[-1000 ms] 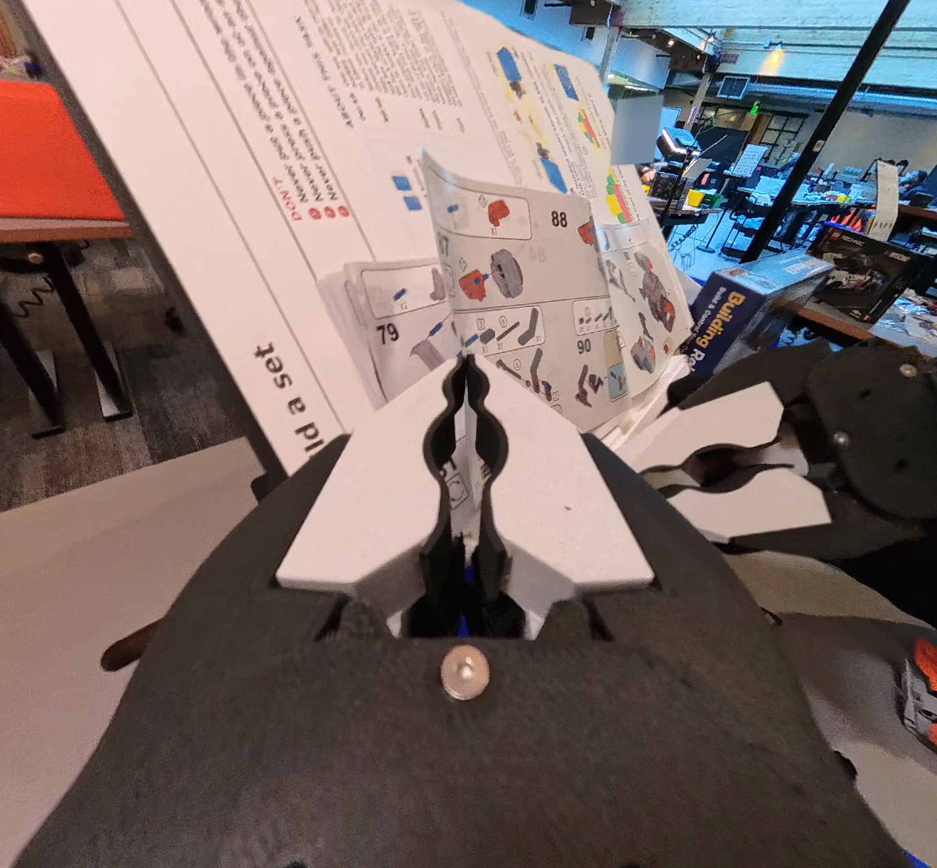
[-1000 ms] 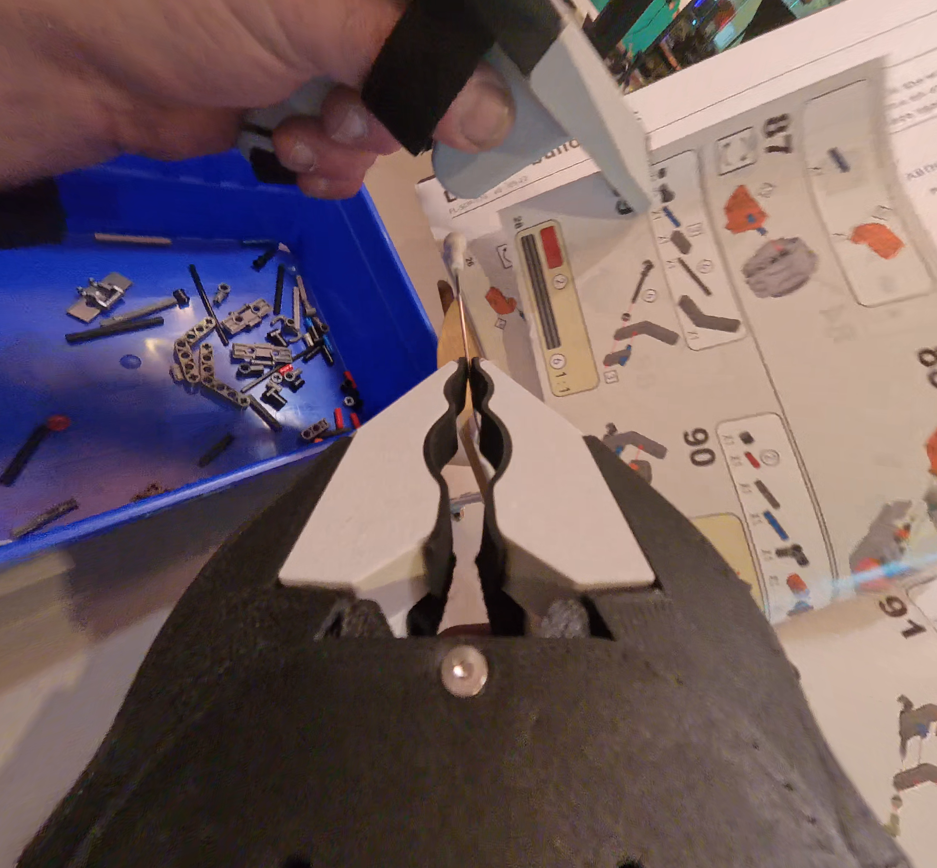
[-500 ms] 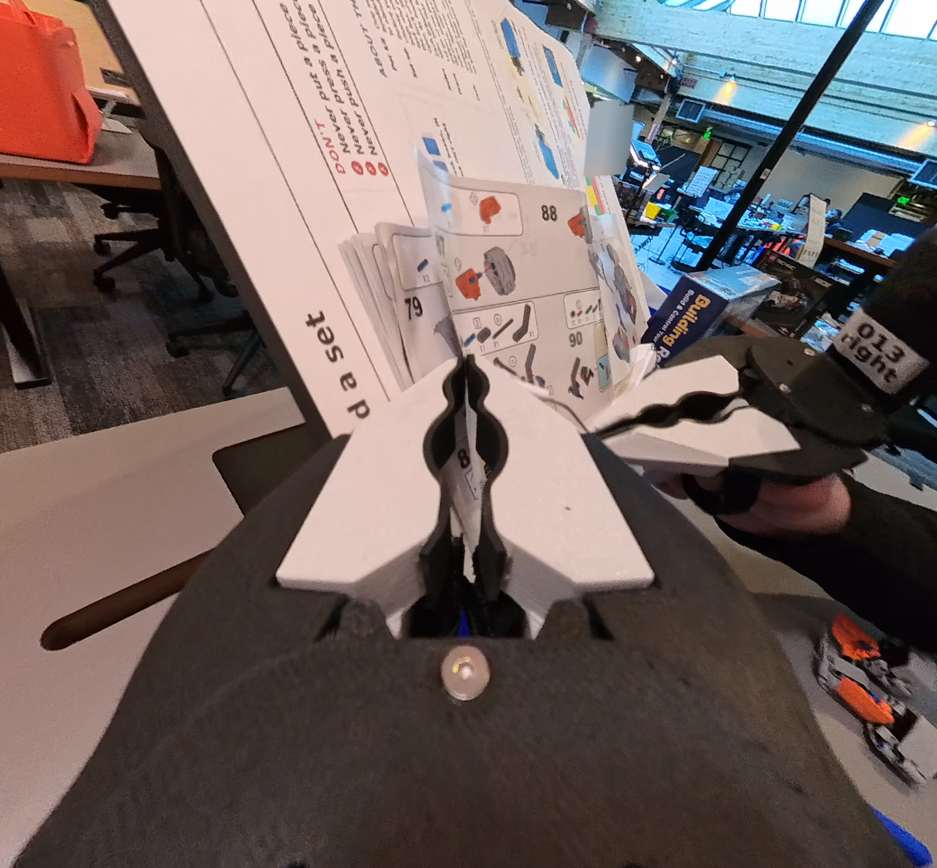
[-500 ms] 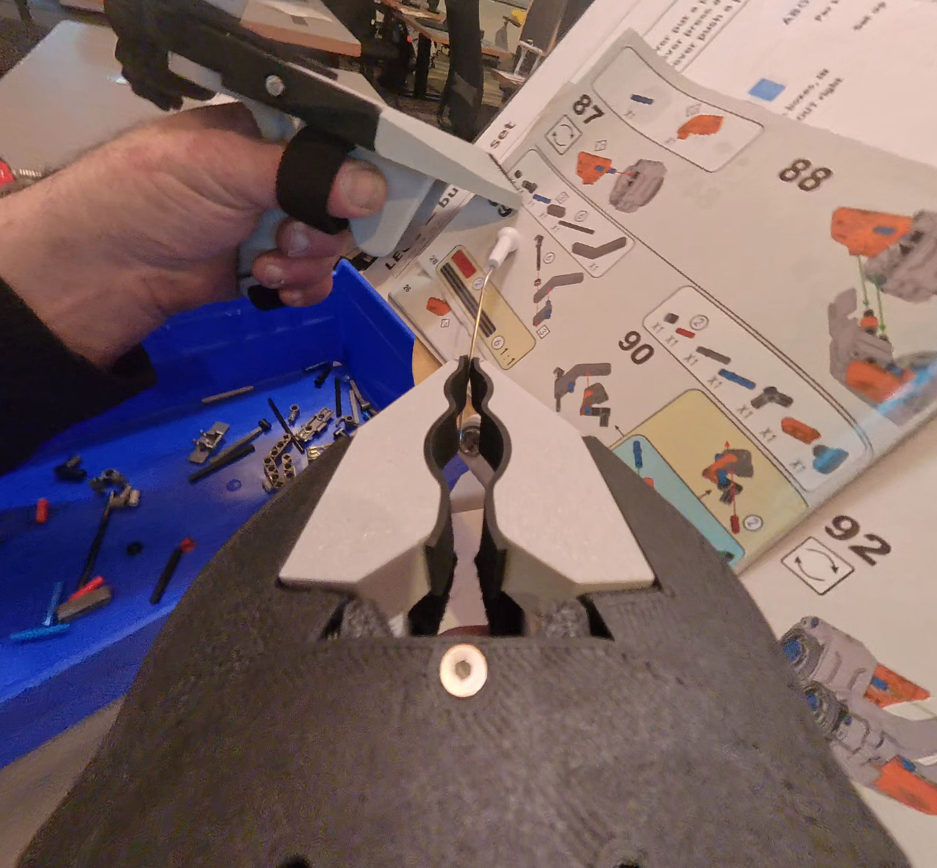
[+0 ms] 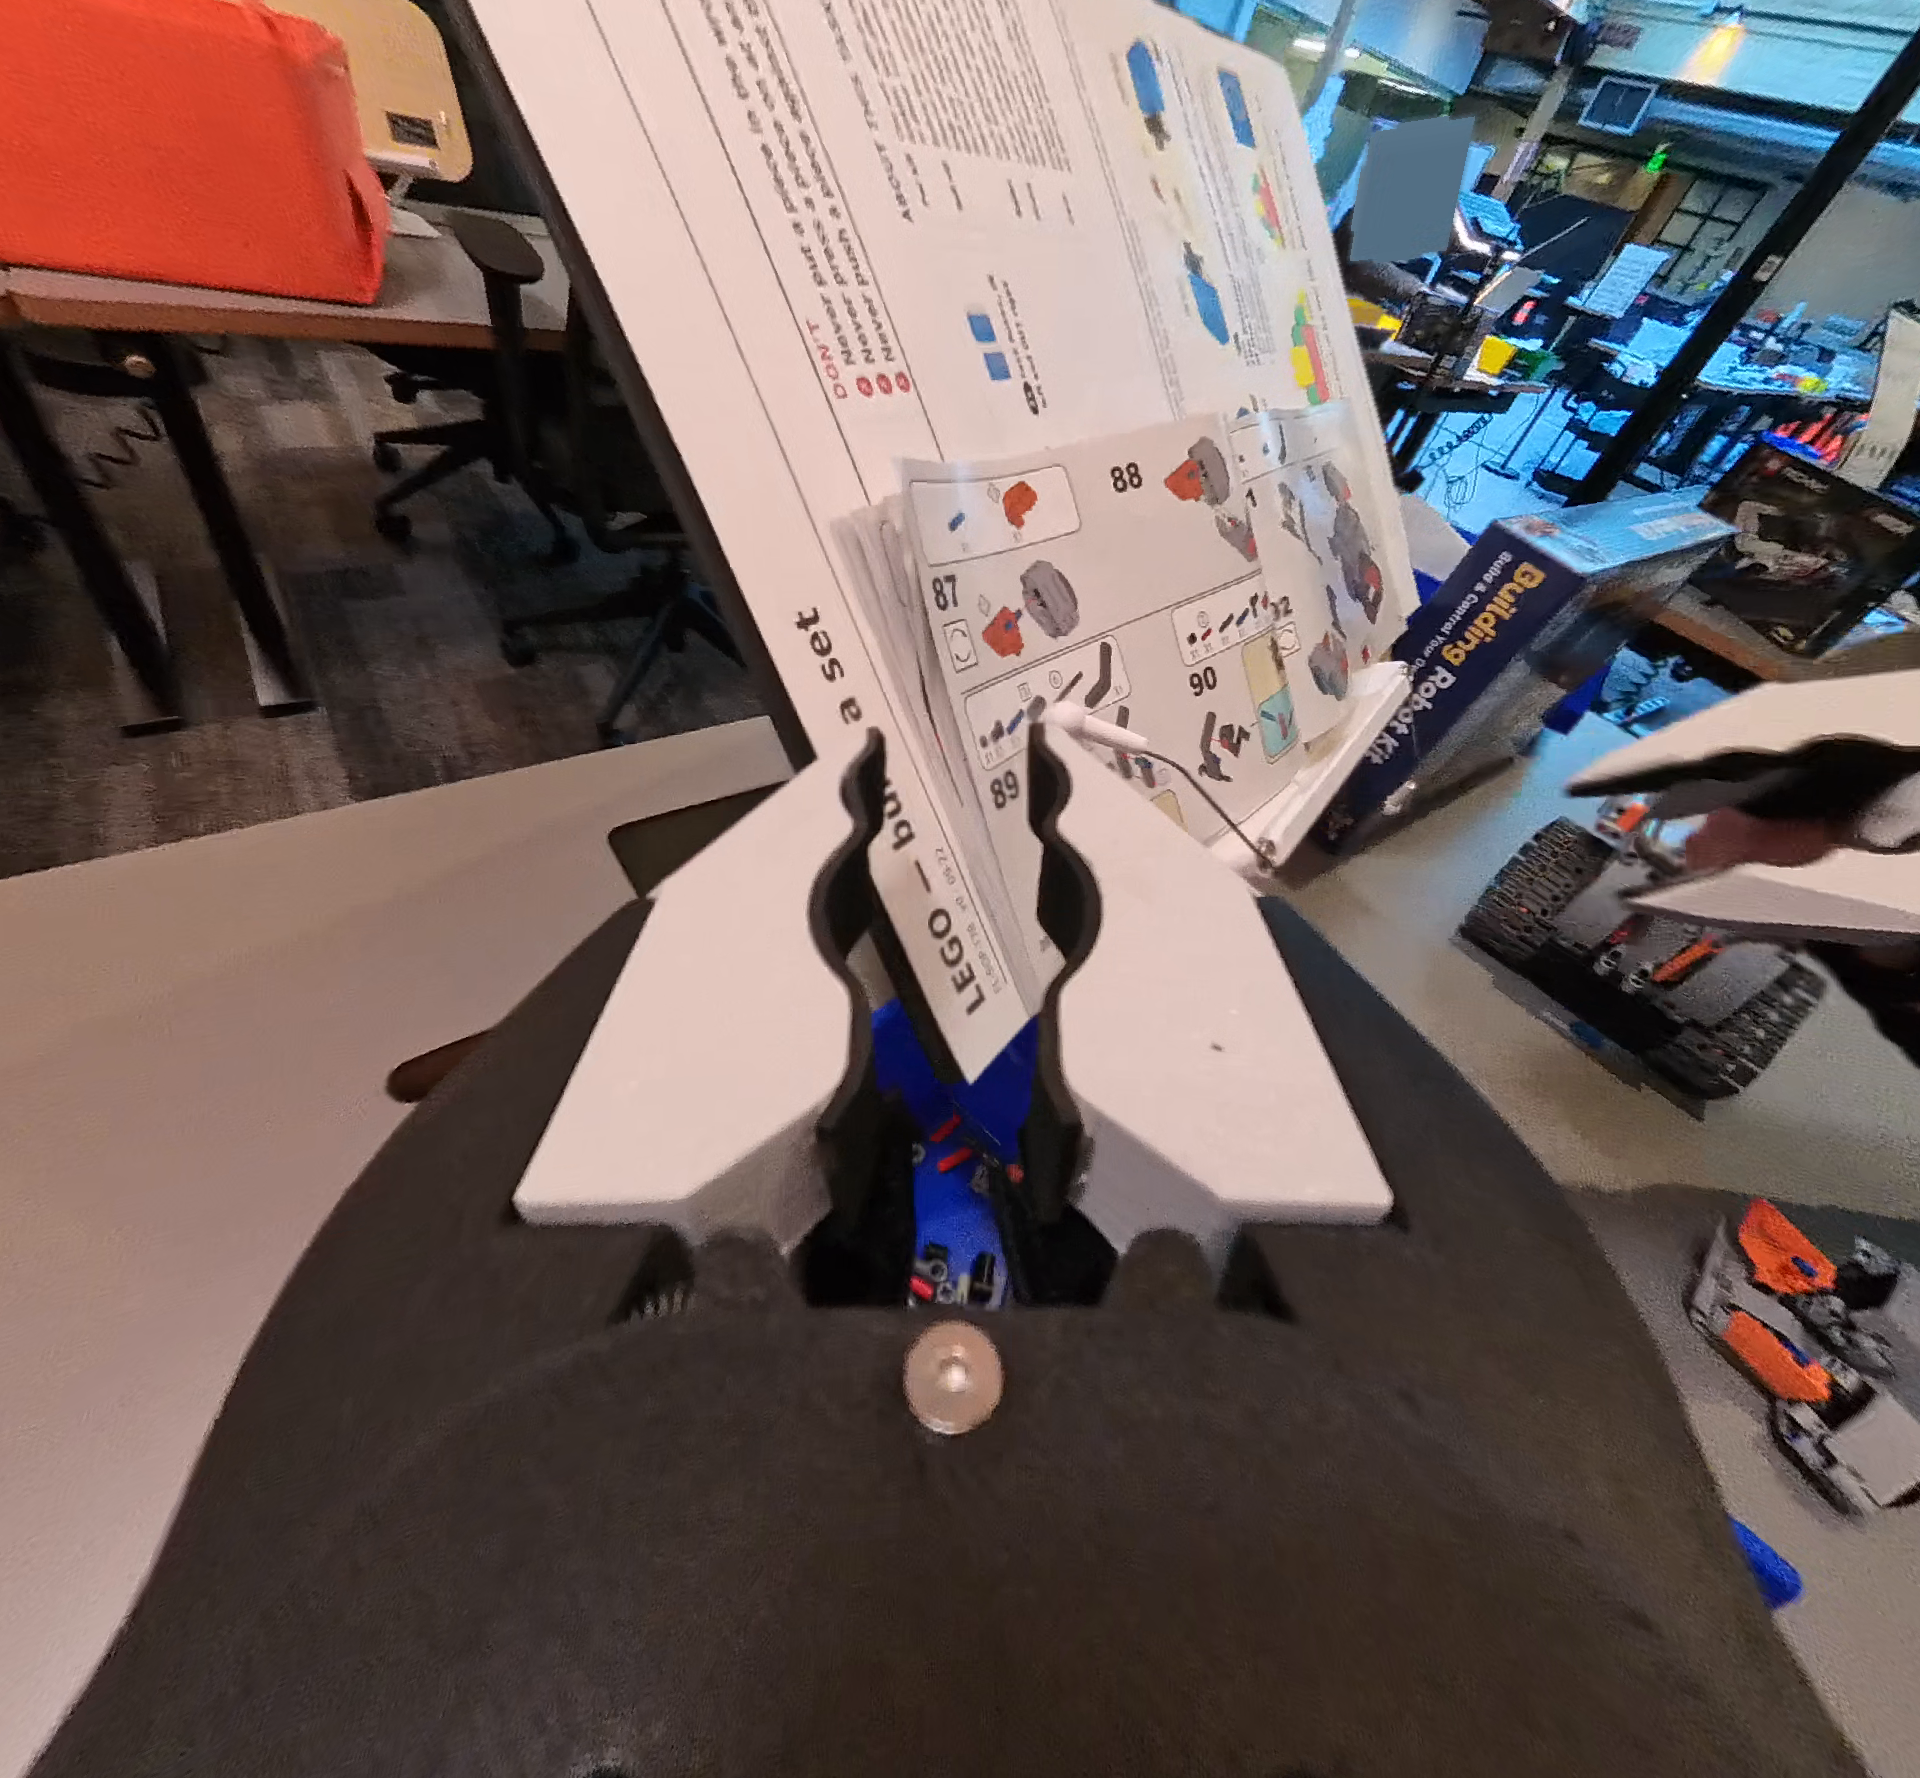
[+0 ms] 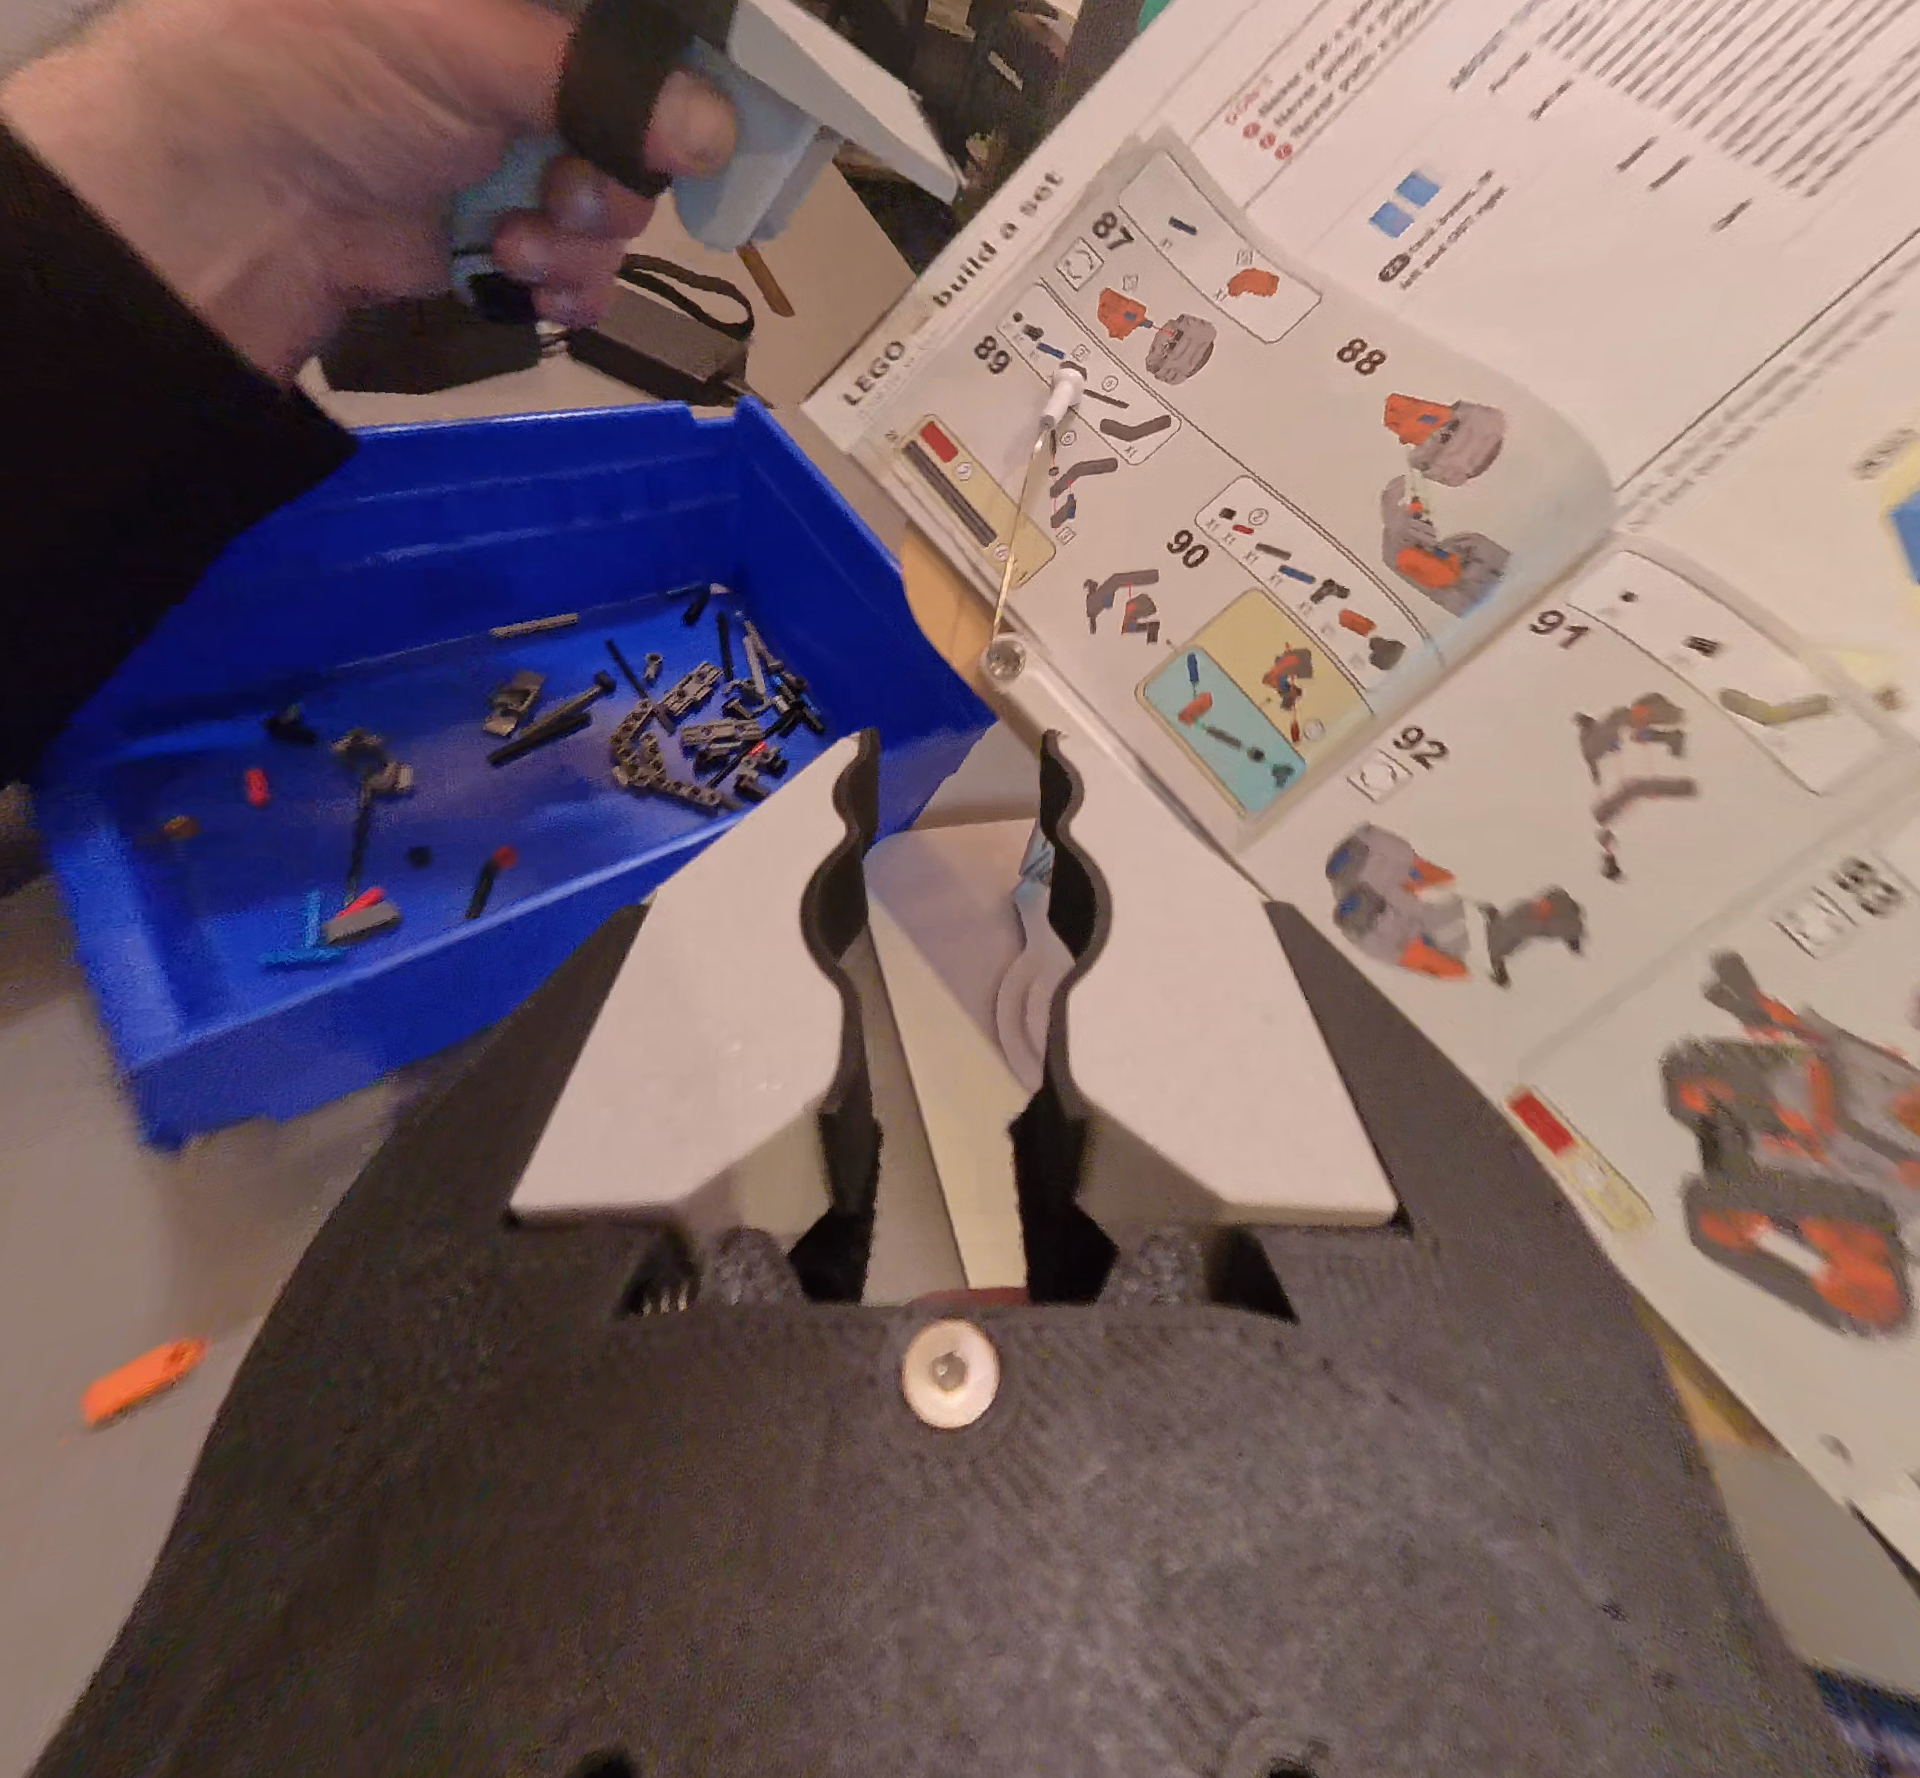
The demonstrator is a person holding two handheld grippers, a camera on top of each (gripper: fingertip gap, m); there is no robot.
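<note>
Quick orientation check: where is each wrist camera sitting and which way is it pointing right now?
Left wrist view: rides the left hand-held gripper, open, facing the propped instruction booklet; right hand-held gripper at the right edge.
Right wrist view: rides the right hand-held gripper, open, facing the blue parts bin; a hand shows.
Shared: booklet and wire page holder.

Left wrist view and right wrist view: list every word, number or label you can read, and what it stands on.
Writing is not copied out here; these things bear it.
White instruction board: headings and paragraphs, small print blurred.
Open building booklet: step numbers beside part drawings.
Dark blue box: lettering on its side.
Blue bin: none seen.
</note>
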